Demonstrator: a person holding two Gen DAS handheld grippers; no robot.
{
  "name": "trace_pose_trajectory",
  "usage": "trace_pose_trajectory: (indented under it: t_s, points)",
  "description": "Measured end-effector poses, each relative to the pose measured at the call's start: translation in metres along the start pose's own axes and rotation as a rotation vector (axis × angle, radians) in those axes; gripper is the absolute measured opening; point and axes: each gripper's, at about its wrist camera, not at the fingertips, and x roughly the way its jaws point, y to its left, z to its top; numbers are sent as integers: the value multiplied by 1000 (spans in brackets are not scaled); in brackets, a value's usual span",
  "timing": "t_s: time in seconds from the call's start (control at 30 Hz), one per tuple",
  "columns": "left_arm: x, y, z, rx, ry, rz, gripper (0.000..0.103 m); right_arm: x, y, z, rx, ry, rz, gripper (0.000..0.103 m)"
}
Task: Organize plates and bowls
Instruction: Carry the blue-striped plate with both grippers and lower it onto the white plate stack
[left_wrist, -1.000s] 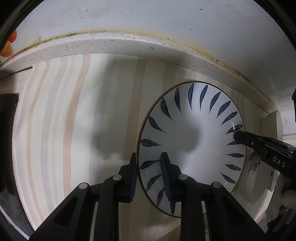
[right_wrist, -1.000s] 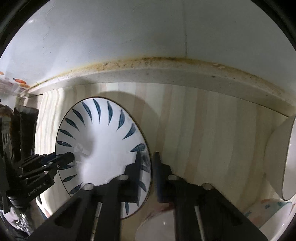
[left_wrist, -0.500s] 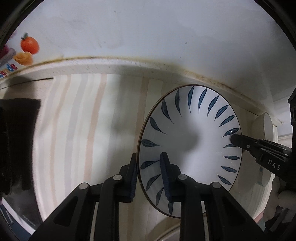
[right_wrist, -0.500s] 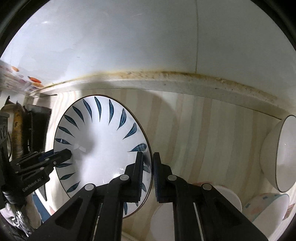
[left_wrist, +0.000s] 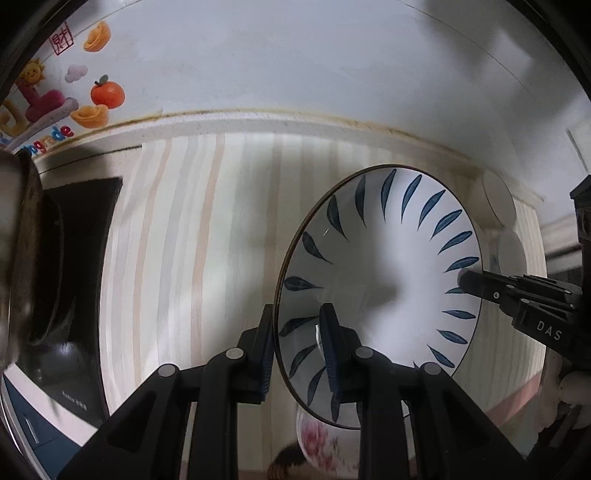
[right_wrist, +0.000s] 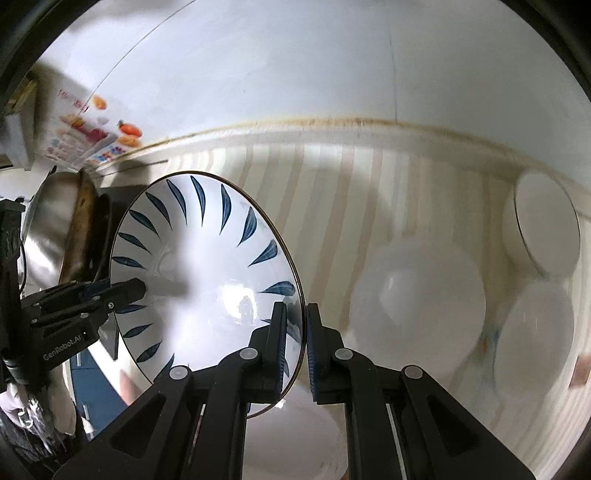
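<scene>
A white plate with blue leaf marks (left_wrist: 384, 280) is held in the air between both grippers. My left gripper (left_wrist: 297, 347) is shut on its left rim, one finger on each face. My right gripper (right_wrist: 296, 343) is shut on its right rim (right_wrist: 301, 306). The plate also shows in the right wrist view (right_wrist: 207, 273). Each gripper shows in the other's view: the right one (left_wrist: 517, 302) and the left one (right_wrist: 81, 299). A floral bowl (left_wrist: 325, 439) sits below the plate.
The striped counter (left_wrist: 207, 236) runs to a white wall. A black stove with a metal pot (left_wrist: 22, 258) stands at the left. Several white bowls and plates (right_wrist: 417, 295) lie at the right, one (right_wrist: 546, 225) near the wall. A fruit sticker (left_wrist: 74, 99) is on the wall.
Both grippers have lifted the plate up and back from the counter. More of the wall, the stove and the dishes below has come into view.
</scene>
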Motion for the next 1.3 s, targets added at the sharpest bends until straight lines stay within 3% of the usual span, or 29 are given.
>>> trace_pose_trajectory:
  t_s: [0.27,0.6,0.9,1.3]
  points:
    - [2,-21,-63,64,63,-9,21,0,-5,-79,67,23,24,12]
    - [43,-32,-100,80,157,-5,21,37,-23,-142,113,104,4,12]
    - [56,-40,-104,94,171,18,21,57,-34,-160,128,137,-7,12]
    - [66,-41,-108,63,171,23,22,60,-38,-158,132,140,2,12]
